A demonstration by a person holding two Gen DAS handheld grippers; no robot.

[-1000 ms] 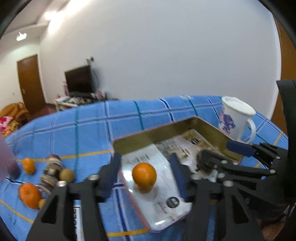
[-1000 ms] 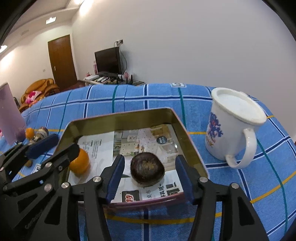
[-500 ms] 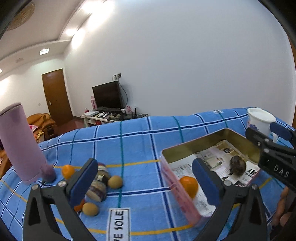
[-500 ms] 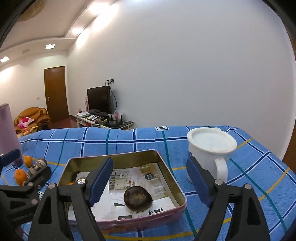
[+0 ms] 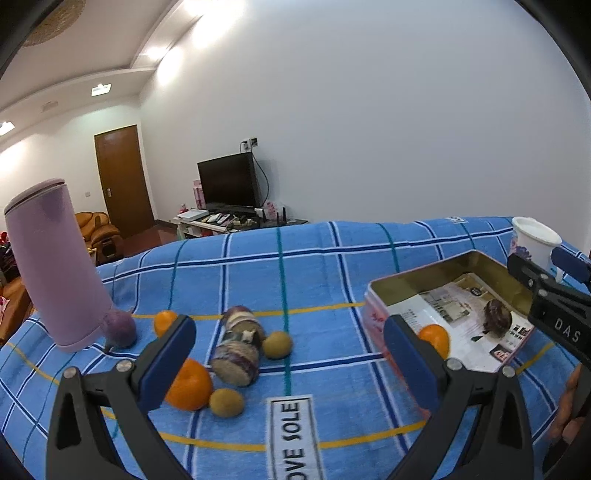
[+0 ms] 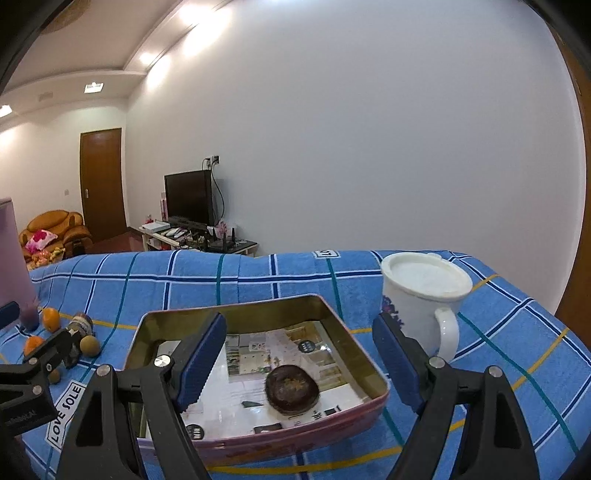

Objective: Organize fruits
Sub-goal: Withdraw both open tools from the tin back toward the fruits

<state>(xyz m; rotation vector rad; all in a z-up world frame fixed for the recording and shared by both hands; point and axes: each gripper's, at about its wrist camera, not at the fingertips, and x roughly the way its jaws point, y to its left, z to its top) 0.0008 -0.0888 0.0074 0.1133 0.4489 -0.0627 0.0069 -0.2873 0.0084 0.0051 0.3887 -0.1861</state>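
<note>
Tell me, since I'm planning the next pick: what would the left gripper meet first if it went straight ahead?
Probably the knitted striped cylinder lying on the blue checked cloth, with a small yellow-green fruit touching its right side. The left gripper is open; depth is uncertain.

Both fisheye views are bright and evenly lit. Light comes from recessed ceiling lights (image 5: pixel 207 18) near the top left, which burn out to white patches and spill a soft glow down the pale wall (image 6: pixel 351 129). Shadows are weak: only faint dark smudges under the oranges (image 5: pixel 188 384) and inside the tin (image 6: pixel 258 317). The tin's gold inner wall gives a dull sheen. Focus is sharp across the blue cloth (image 5: pixel 314 266). Straight lines bow strongly toward the edges, and black vignette fills the corners.
</note>
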